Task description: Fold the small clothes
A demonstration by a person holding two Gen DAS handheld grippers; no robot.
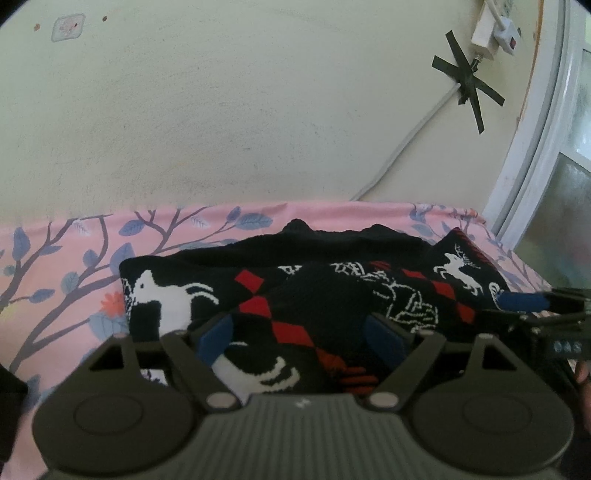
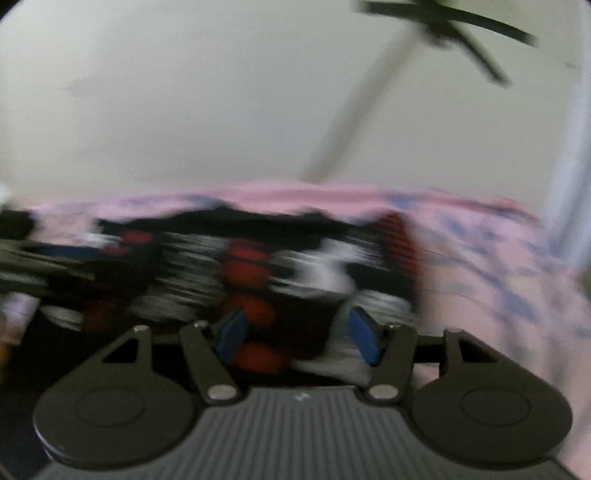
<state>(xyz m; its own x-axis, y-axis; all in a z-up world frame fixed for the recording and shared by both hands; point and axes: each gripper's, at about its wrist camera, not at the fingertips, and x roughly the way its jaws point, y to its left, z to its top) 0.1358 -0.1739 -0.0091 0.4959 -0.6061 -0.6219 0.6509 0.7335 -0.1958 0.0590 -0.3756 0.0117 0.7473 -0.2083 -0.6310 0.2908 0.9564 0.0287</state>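
Note:
A black knitted sweater (image 1: pixel 317 291) with white deer and red diamonds lies bunched on the pink bedsheet (image 1: pixel 66 258). My left gripper (image 1: pixel 300 338) hangs low over its near edge, jaws wide and open, a hump of fabric between the blue pads without being pinched. The right gripper (image 1: pixel 524 301) reaches in from the right edge at the sweater's right side. The right wrist view is heavily blurred. In it my right gripper (image 2: pixel 298 336) stands open over the sweater (image 2: pixel 258 266), with knit showing between its blue pads. The left gripper (image 2: pixel 40 258) is a dark smear at the left.
A cream wall (image 1: pixel 240 110) rises right behind the bed, with a white cable (image 1: pixel 402 144) taped by a black cross (image 1: pixel 467 79) and a white plug (image 1: pixel 491 35). A white window frame (image 1: pixel 532 155) stands at the right. Bare pink sheet (image 2: pixel 498 280) lies right of the sweater.

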